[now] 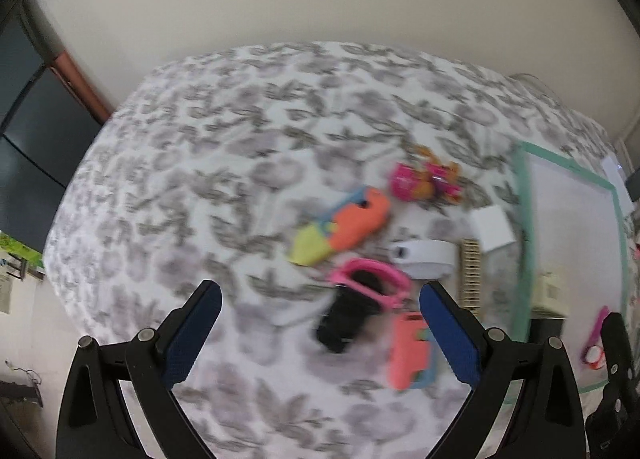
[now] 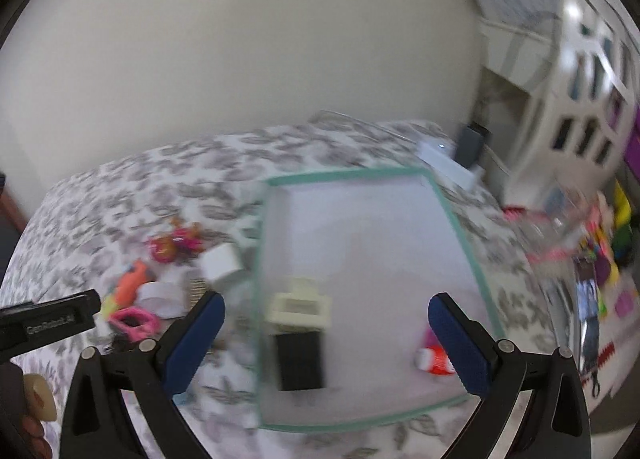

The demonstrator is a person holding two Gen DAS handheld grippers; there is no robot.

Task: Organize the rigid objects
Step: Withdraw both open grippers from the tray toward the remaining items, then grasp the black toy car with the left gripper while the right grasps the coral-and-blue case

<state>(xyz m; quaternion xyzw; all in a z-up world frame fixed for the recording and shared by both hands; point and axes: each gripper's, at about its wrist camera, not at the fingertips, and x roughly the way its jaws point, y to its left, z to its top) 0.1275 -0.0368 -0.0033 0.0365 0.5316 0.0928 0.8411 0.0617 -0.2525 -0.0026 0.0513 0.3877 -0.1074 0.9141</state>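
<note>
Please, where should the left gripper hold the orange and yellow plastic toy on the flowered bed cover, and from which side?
Probably across the orange and yellow plastic toy at its narrower middle, from above, jaws square to its long diagonal axis. It lies flat, and the open left gripper has room there.

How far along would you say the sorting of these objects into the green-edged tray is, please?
Partly done. The green-edged tray already holds a cream block, a black box and a red-and-white item. Nothing is in hand: the left gripper and right gripper are both open and empty. Still on the bedspread: orange toy, pink-framed item, white round item, white box and others.
</note>
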